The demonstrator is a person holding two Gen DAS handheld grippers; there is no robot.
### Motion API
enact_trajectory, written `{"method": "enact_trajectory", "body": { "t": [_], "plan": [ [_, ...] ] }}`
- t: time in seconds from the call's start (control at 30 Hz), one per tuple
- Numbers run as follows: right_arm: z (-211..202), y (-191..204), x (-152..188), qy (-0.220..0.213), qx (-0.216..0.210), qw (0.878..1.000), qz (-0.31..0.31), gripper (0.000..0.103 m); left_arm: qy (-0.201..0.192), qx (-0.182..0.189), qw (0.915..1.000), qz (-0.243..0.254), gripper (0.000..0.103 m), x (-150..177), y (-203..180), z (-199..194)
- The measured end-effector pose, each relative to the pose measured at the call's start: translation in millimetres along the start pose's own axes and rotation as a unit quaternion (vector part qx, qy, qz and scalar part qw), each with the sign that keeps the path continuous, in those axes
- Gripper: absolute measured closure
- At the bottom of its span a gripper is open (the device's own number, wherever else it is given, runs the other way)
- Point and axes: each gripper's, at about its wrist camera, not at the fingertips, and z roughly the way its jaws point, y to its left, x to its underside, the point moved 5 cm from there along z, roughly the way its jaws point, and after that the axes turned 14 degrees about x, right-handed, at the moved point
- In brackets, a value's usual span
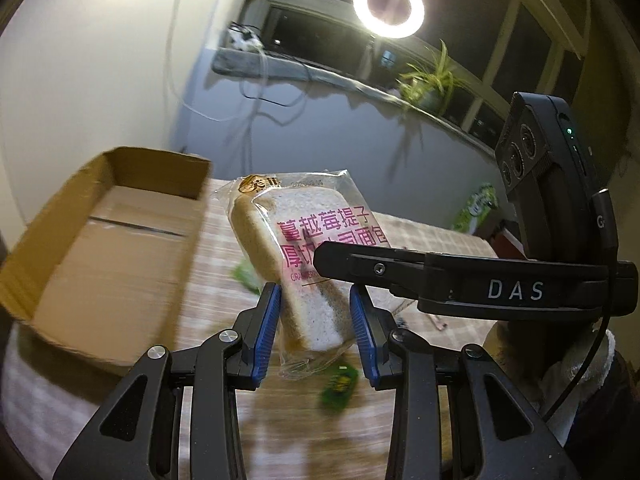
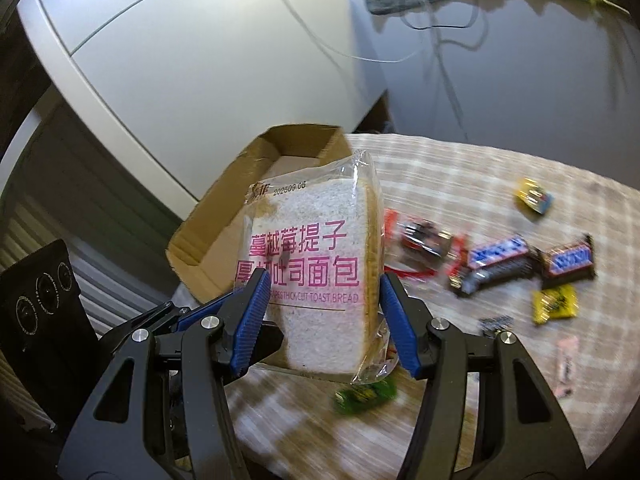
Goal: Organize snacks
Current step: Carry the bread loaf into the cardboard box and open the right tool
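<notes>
A clear-wrapped slice of toast bread with pink lettering is held up above the checked tablecloth. My left gripper is shut on its lower end. My right gripper is shut on the same packet from the other side; its body crosses the left wrist view. An open, empty cardboard box stands just left of and behind the bread.
Snacks lie on the cloth to the right: two Snickers bars, a red packet, yellow packets, a pink stick. A green candy lies under the bread. Behind stand a white wall, a windowsill plant and a ring light.
</notes>
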Motion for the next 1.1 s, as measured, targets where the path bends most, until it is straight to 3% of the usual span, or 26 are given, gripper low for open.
{"method": "enact_trajectory", "body": {
  "t": [0.47, 1.1],
  "plan": [
    [48.6, 89.1, -22.7, 0.018, -0.033, 0.998, -0.056, 0.043, -0.038, -0.061, 0.9966, -0.04, 0.069, -5.6, 75.2, -50.7],
    [93.0, 123.3, -34.7, 0.043, -0.045, 0.995, -0.077, 0.043, -0.041, -0.09, 0.9921, -0.077, 0.069, -2.5, 122.4, -66.2]
  ]
}}
